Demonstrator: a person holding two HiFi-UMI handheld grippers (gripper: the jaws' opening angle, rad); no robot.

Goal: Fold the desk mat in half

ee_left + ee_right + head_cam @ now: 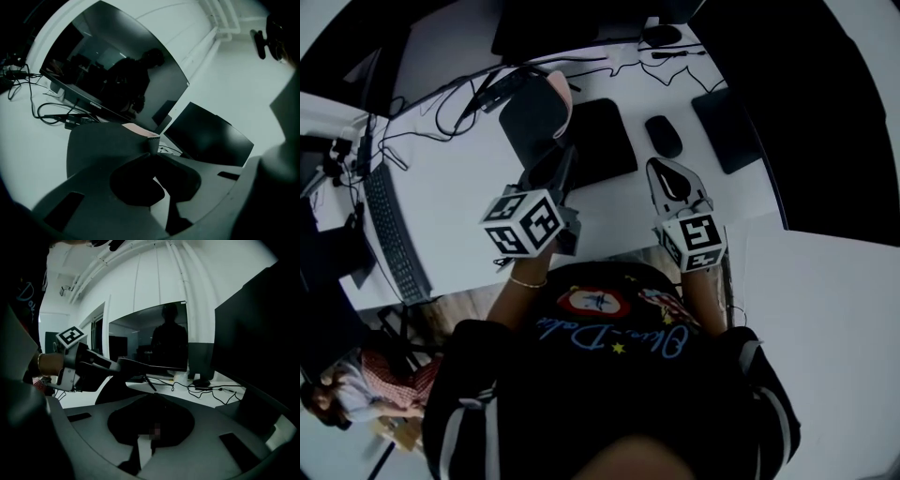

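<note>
The desk mat [598, 141] is dark on top and pink underneath, and lies on the white desk. Its left part is lifted and curls over, showing the pink underside [561, 94]. My left gripper [563, 156] is shut on the mat's stitched edge [153, 142], with the dark mat surface [98, 145] hanging to its left. My right gripper [662, 167] hovers over the desk to the right of the mat, shut, with nothing between its jaws [153, 398]. In the right gripper view the left gripper's marker cube [70, 337] shows at the left.
A black mouse [664, 136] lies just right of the mat and a dark flat pad [727, 127] further right. A keyboard [394, 234] sits at the far left. Cables [459, 103] and monitors [112, 70] line the desk's back.
</note>
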